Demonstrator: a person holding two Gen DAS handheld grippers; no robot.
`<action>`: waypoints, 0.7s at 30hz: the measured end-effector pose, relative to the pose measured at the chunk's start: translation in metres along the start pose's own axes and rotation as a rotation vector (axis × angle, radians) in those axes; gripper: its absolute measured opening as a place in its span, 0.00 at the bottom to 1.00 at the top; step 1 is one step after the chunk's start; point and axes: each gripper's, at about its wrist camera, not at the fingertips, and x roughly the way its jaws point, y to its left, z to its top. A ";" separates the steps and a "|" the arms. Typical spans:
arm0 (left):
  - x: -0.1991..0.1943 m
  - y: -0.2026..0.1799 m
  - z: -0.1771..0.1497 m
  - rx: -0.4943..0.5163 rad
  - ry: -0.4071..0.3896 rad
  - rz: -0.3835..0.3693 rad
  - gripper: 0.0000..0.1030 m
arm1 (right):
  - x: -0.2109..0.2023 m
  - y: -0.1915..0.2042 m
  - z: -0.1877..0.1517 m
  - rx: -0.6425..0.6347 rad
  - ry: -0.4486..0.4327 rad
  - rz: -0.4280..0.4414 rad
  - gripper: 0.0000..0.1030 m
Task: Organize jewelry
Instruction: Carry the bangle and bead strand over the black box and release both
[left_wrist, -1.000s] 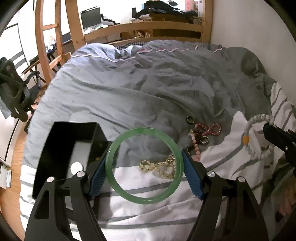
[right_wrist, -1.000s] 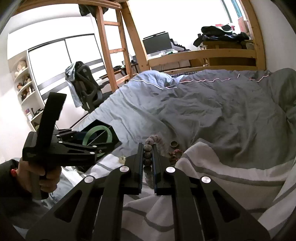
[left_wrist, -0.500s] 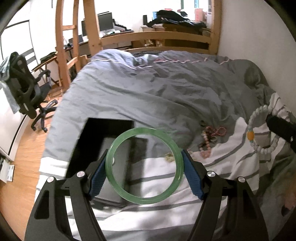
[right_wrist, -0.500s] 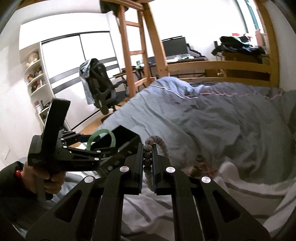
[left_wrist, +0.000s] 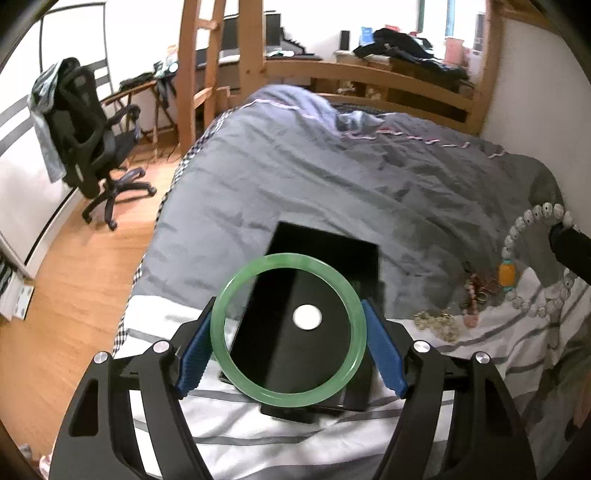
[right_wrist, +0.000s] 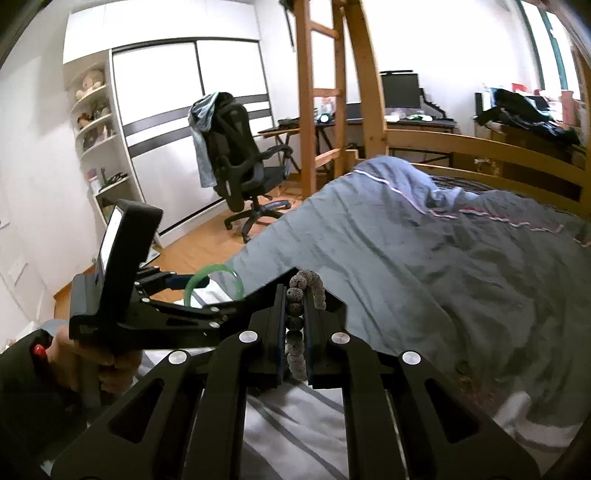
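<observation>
Green bangle (left_wrist: 288, 330) sits clamped in the left hand-held gripper (left_wrist: 289, 350), above black box (left_wrist: 325, 251).

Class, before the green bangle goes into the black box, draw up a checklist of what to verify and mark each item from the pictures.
1. Green bangle held between left gripper pads: ok.
2. Black box open, under the bangle: ok.
3. Bangle low enough to release: cannot tell.
4. Right gripper shut on the bead bracelet: ok.
5. Right gripper clear of the box: ok.
6. Loose jewelry pile outside the box: ok.
</observation>
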 end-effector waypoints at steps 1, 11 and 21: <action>0.002 0.004 0.000 -0.007 0.008 0.002 0.71 | 0.010 0.005 0.002 -0.006 0.008 0.007 0.09; 0.049 0.023 0.003 -0.067 0.127 -0.047 0.71 | 0.098 0.015 -0.005 0.041 0.111 0.027 0.09; 0.053 0.034 0.001 -0.128 0.162 -0.070 0.72 | 0.130 -0.006 -0.015 0.184 0.213 0.073 0.23</action>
